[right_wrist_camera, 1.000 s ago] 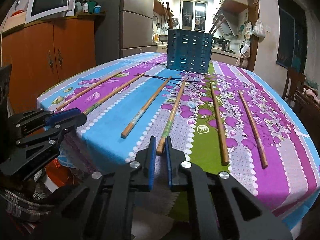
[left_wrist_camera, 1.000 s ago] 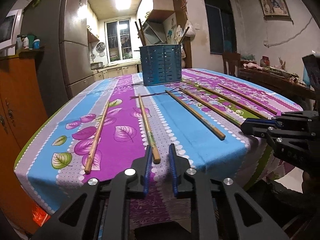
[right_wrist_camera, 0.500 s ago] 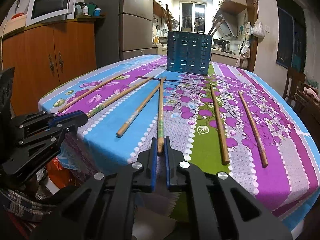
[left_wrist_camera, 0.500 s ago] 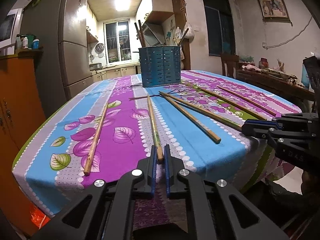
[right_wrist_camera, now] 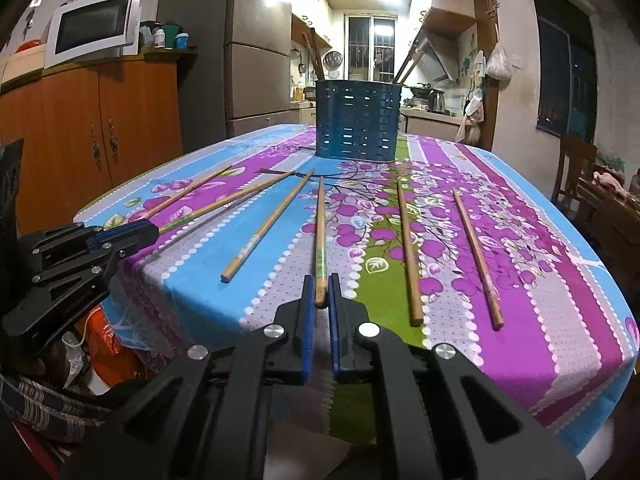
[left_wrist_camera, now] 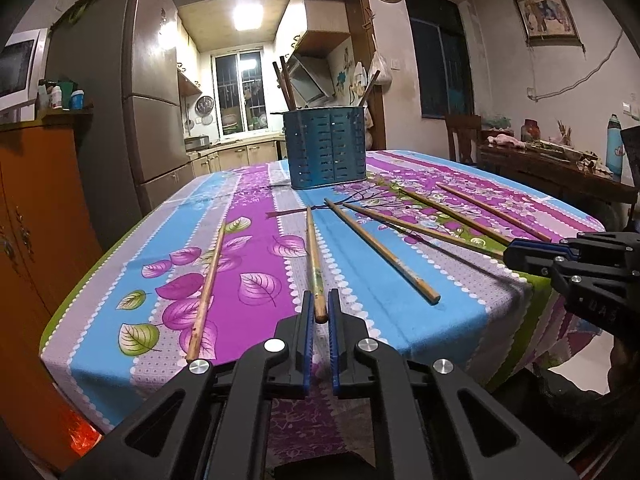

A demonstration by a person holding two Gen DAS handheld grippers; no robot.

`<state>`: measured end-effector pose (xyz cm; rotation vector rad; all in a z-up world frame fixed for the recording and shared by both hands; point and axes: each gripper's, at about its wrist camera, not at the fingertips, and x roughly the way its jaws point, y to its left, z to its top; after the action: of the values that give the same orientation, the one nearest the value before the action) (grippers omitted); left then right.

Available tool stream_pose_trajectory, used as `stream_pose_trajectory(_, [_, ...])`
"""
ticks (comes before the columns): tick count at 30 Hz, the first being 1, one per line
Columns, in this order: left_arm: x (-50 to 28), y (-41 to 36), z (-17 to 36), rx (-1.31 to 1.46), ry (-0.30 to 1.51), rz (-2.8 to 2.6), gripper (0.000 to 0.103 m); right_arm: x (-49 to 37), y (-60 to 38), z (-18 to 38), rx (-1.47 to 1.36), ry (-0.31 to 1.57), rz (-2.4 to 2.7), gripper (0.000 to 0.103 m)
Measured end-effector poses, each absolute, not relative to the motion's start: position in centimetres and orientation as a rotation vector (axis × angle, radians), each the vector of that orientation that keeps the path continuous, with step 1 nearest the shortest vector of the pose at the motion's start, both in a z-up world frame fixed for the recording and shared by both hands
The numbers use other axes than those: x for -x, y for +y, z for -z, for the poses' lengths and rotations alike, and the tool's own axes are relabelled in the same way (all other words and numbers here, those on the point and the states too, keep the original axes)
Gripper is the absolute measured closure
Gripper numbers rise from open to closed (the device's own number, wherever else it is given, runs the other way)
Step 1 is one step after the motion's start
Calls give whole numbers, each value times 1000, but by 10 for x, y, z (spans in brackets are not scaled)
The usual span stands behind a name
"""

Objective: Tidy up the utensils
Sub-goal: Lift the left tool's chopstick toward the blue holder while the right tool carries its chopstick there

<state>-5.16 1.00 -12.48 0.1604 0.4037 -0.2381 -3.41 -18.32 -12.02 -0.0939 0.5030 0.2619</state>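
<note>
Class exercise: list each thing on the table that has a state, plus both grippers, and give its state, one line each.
left gripper: shut on a chopstick's near end
right gripper: shut on another chopstick's near end
four loose chopsticks: lying flat
blue utensil holder: upright, chopsticks standing inside

- A desk (left_wrist_camera: 400, 312) under a striped cloth of blue, purple and green with leaf prints.
- A tall grey fridge (right_wrist_camera: 256, 52) beyond the desk's far left corner.
- An orange wooden cabinet (right_wrist_camera: 104, 120) off the desk's left edge, bearing a white microwave (right_wrist_camera: 92, 28) and small bottles (right_wrist_camera: 160, 36).
- A framed picture (left_wrist_camera: 546, 14) on the wall past the right edge.
- A dark side table (left_wrist_camera: 552, 172) there, with a blue flask (left_wrist_camera: 614, 148).
- A lit kitchen window (left_wrist_camera: 240, 92) far behind.
</note>
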Motion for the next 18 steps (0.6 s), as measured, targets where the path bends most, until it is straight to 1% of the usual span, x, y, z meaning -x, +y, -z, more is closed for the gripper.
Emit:
stream_pose_trajectory(8, [56, 10, 114, -168, 367, 227, 95, 43, -189, 107, 93, 438, -266, 98])
stream_pose_trajectory(18, [53, 20, 80, -120, 311, 221, 95, 43, -199, 79, 109, 350, -260, 98])
